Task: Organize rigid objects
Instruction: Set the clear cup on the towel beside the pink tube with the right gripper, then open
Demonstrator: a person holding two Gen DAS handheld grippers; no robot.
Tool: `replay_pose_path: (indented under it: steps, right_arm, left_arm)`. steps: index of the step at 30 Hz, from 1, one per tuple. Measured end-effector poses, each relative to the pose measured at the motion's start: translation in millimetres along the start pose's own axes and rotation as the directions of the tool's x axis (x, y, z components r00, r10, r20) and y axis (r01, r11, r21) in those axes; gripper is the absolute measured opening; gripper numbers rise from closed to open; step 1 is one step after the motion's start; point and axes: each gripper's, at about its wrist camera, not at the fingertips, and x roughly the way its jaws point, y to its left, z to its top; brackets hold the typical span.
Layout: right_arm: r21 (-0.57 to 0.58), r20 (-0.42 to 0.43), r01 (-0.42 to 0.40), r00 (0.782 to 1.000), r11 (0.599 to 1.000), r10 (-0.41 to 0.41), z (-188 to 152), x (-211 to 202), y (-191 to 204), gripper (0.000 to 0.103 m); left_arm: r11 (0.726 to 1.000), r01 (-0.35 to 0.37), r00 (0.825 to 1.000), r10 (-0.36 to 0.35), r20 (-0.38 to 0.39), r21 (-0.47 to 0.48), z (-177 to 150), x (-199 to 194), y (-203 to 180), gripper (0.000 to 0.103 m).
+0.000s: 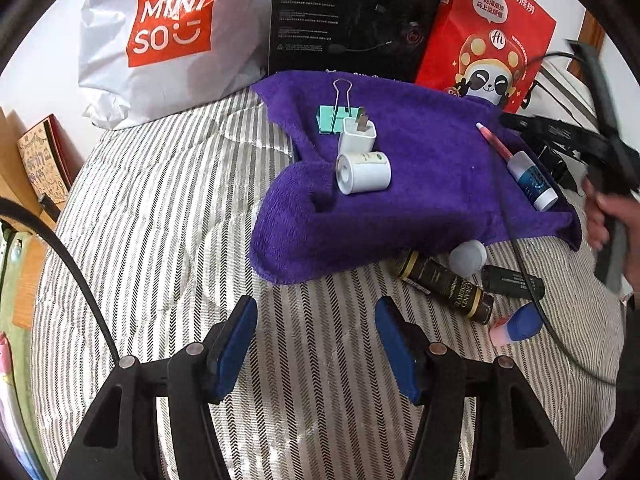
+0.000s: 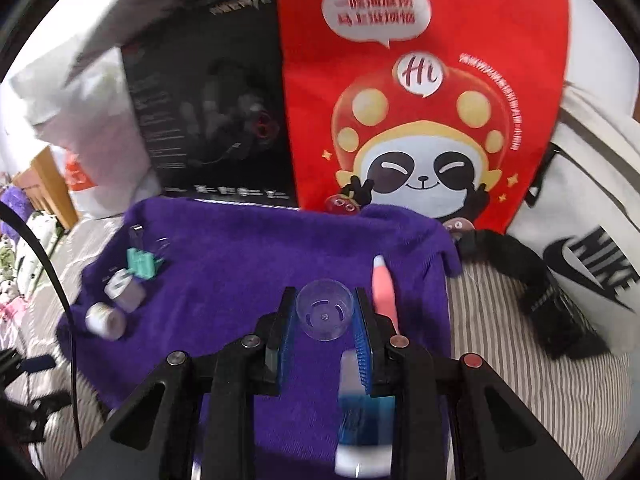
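A purple towel (image 1: pixel 420 184) lies on the striped bed and also shows in the right wrist view (image 2: pixel 248 264). On it lie a green binder clip (image 1: pixel 334 118), a white plug adapter (image 1: pixel 358 132), a white cylinder (image 1: pixel 363 173) and a glue bottle with a pink tip (image 1: pixel 520 168). My left gripper (image 1: pixel 316 344) is open and empty over the bedding, in front of the towel. My right gripper (image 2: pixel 324 316) is shut on a clear plastic cap (image 2: pixel 325 314), held above the towel beside the glue bottle (image 2: pixel 382 292).
Two dark bottles (image 1: pixel 448 284), a grey ball (image 1: pixel 467 257) and a blue-pink item (image 1: pixel 516 326) lie on the bedding by the towel's near edge. A Miniso bag (image 1: pixel 168 40), a black box (image 1: pixel 352 12) and a red panda bag (image 1: pixel 488 40) stand behind.
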Motion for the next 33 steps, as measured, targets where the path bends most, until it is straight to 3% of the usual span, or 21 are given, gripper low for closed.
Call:
replay_pose_path:
  steps: [9, 18, 20, 21, 23, 24, 28, 33]
  right_arm:
    - [0.004, -0.149, 0.054, 0.987, 0.999, -0.053, 22.4, 63.4, -4.1, 0.027]
    - [0.008, -0.221, 0.05, 0.974, 0.999, -0.047, 25.6, 81.8, -8.1, 0.027]
    - [-0.005, -0.235, 0.053, 0.971, 0.999, -0.053, 28.2, 85.5, -7.7, 0.033]
    - [-0.017, -0.241, 0.059, 0.969, 0.998, -0.061, 28.6, 85.4, -7.5, 0.037]
    - [-0.028, -0.253, 0.065, 0.965, 0.998, -0.07, 27.5, 83.8, -8.3, 0.055]
    - [-0.023, -0.262, 0.054, 0.963, 0.998, -0.058, 25.9, 82.4, -9.5, 0.057]
    - [0.005, -0.246, 0.037, 0.969, 0.999, -0.035, 12.8, 67.0, -11.1, 0.058]
    - [0.02, -0.152, 0.005, 0.988, 1.0, -0.002, -6.5, 9.6, -5.1, 0.058]
  left_arm:
    - [0.999, 0.041, 0.999, -0.041, -0.003, -0.019, 2.3, 3.4, 7.1, 0.059]
    - [0.999, 0.038, 0.999, -0.038, -0.012, -0.03, -1.5, 1.7, 11.8, 0.059]
    - [0.999, 0.036, 0.999, -0.037, -0.012, -0.032, -2.2, -0.5, 12.6, 0.059]
    - [0.999, 0.037, 0.999, -0.037, -0.012, -0.032, -2.6, -1.6, 12.3, 0.059]
    - [0.999, 0.042, 0.999, -0.042, -0.015, -0.029, -3.8, -3.0, 11.2, 0.059]
    - [0.998, 0.046, 0.999, -0.047, -0.018, -0.03, -4.6, -3.7, 9.5, 0.059]
    - [0.996, 0.079, 0.996, -0.081, -0.022, -0.048, -4.4, -3.5, 1.0, 0.059]
    - [0.988, 0.139, 0.989, -0.141, -0.033, -0.062, 0.8, 1.6, -20.5, 0.059]
